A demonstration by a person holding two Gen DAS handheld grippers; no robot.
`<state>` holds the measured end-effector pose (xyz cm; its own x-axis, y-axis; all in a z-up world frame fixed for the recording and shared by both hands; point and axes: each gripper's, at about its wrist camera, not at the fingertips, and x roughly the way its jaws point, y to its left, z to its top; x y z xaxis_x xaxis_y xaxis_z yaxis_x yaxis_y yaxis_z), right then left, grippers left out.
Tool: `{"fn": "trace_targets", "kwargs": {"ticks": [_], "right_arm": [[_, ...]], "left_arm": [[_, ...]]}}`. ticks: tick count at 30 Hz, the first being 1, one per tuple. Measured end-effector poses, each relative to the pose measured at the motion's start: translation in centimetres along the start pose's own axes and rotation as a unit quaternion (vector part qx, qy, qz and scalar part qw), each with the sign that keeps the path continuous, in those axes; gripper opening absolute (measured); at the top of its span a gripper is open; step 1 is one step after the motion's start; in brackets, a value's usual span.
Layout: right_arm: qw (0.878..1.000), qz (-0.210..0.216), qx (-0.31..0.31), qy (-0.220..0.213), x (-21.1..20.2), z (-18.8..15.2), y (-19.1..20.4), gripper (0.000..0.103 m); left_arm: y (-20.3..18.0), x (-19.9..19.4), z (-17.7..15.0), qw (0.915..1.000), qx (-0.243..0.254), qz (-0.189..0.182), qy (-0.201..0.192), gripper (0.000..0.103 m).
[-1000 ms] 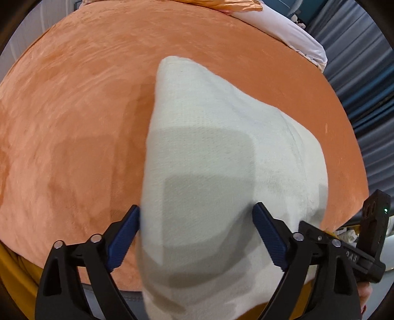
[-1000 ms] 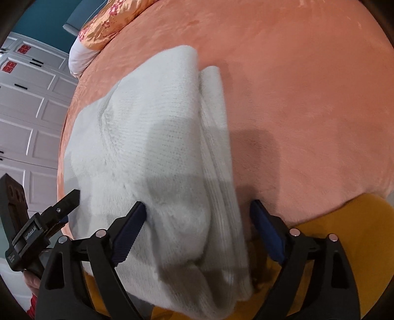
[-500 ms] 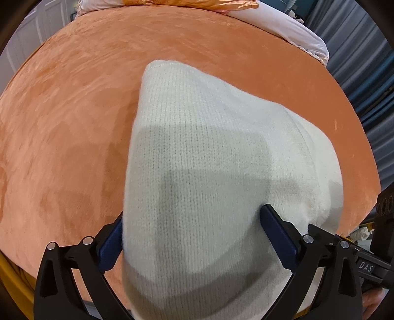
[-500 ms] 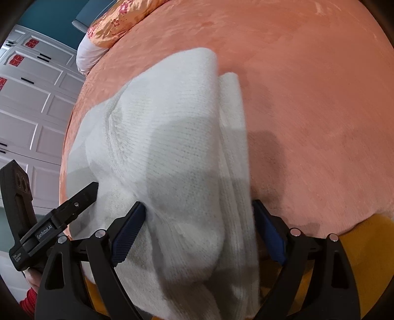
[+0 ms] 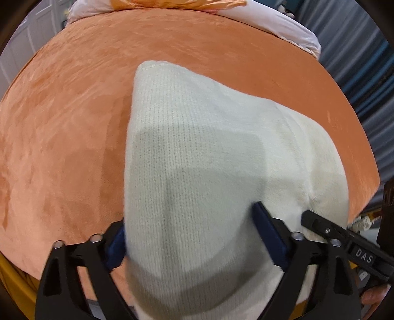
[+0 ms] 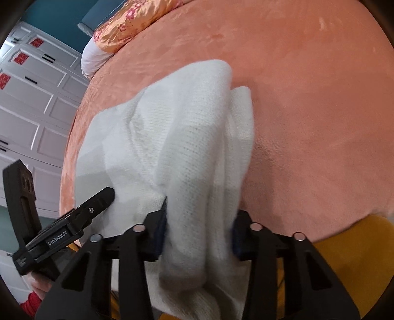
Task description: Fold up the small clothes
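A white knitted garment lies on an orange plush bed cover, its near end reaching the bed's front edge. My left gripper has its jaws around the near left part of the garment, with the knit bunched between the blue pads. My right gripper has closed on a thick fold of the same garment at its near right side. Each gripper shows in the other's view: the right gripper and the left gripper.
Pillows, one orange floral and one white, lie at the far end of the bed. White panelled wardrobe doors stand to the left, blue-grey curtains to the right. A yellow sheet hangs at the bed's near edge.
Both grippers have moved forward onto the garment's near edge and their jaws have narrowed, the right much more, squeezing a fold of knit that now bulges between its pads.
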<state>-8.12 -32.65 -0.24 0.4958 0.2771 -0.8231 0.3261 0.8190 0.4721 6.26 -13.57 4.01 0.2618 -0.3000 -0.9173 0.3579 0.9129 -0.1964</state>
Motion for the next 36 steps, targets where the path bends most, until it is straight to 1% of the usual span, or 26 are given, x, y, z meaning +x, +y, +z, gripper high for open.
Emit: {"fn": "trace_targets", "kwargs": {"ticks": [1,2,4,6,7,9,11,13,15,16,18,20,21,22,23,25,28,31,33,34,35,36], "right_arm": [[1.0,-0.001,0.001,-0.003,-0.6,-0.3,0.2,0.035],[1.0,0.0,0.003,-0.005,-1.0,-0.4,0.2,0.035],[1.0,0.001,0.008,-0.004,-2.0,-1.1,0.3,0.035],[1.0,-0.002,0.011,-0.003,-3.4,-2.1,0.0,0.035],[1.0,-0.004,0.014,-0.001,-3.9,-2.7,-0.2,0.035],[1.0,-0.002,0.022,0.006,-4.4,-3.4,-0.6,0.035],[1.0,-0.001,0.027,0.01,-4.3,-4.1,-1.0,0.035],[1.0,-0.004,0.029,0.007,-4.0,-4.1,-1.0,0.036],[0.999,-0.01,0.032,0.009,-3.3,-3.6,-0.8,0.039],[0.999,-0.013,0.031,0.01,-3.2,-3.6,-0.8,0.04],[0.999,-0.023,0.029,0.016,-2.5,-3.5,-0.7,0.045],[0.999,-0.025,0.03,0.022,-1.8,-3.4,-0.9,0.044],[0.999,-0.024,0.032,0.023,-1.7,-3.5,-0.9,0.042],[0.999,-0.025,0.032,0.023,-1.8,-3.5,-0.7,0.04],[0.999,-0.027,0.027,0.019,-2.1,-3.5,-0.4,0.036],[0.999,-0.036,0.009,0.008,-3.1,-3.5,0.5,0.034],[0.999,-0.031,-0.029,-0.025,-5.5,-3.7,3.3,0.033],[0.996,-0.009,-0.063,-0.059,-8.4,-3.3,6.7,0.033],[0.994,0.004,-0.076,-0.076,-9.8,-2.6,8.5,0.033],[0.993,0.013,-0.08,-0.085,-10.6,-2.2,9.3,0.033],[0.991,0.026,-0.089,-0.1,-11.4,-1.7,10.5,0.033],[0.989,0.035,-0.093,-0.108,-11.9,-1.4,11.2,0.033]], "left_arm": [[-0.1,-0.5,-0.1,1.0,0.005,-0.003,-0.001,0.072],[-0.1,-1.2,-0.4,0.9999,0.01,-0.009,-0.001,0.068],[0.0,-2.2,-0.9,0.9996,0.012,-0.027,0.004,0.055],[0.2,-2.7,-1.8,0.9981,0.008,-0.058,0.02,0.052],[0.2,-2.7,-2.1,0.9976,0.008,-0.064,0.026,0.052],[-0.2,-2.4,-3.0,0.9974,0.02,-0.061,0.031,0.053],[-0.5,-2.3,-3.2,0.9978,0.036,-0.049,0.025,0.058],[-0.2,-2.1,-2.8,0.9984,0.024,-0.045,0.025,0.067],[0.5,-2.1,-2.3,0.9984,0.0,-0.053,0.022,0.069],[0.7,-2.0,-2.2,0.9983,-0.002,-0.054,0.023,0.075],[0.7,-1.4,-2.2,0.9981,0.004,-0.052,0.031,0.079],[0.5,-0.6,-2.3,0.9966,-0.002,-0.071,0.041,0.079],[0.3,-0.5,-2.4,0.9963,-0.007,-0.075,0.042,0.077],[-0.2,-0.8,-2.5,0.9969,-0.001,-0.07,0.035,0.071],[-0.6,-1.3,-2.7,0.9973,0.01,-0.066,0.031,0.067],[-1.1,-2.4,-2.6,0.9975,0.024,-0.064,0.02,0.052],[-0.5,-5.1,-2.1,0.9958,0.015,-0.091,-0.003,0.043],[0.1,-8.0,-1.2,0.9941,0.009,-0.104,-0.031,0.039],[1.0,-10.9,-0.3,0.9915,0.006,-0.113,-0.064,0.038],[1.6,-12.8,0.4,0.9893,0.006,-0.117,-0.087,0.037],[2.1,-14.3,0.9,0.9874,0.007,-0.119,-0.104,0.036],[2.4,-15.3,1.1,0.986,0.009,-0.119,-0.116,0.036]]}}
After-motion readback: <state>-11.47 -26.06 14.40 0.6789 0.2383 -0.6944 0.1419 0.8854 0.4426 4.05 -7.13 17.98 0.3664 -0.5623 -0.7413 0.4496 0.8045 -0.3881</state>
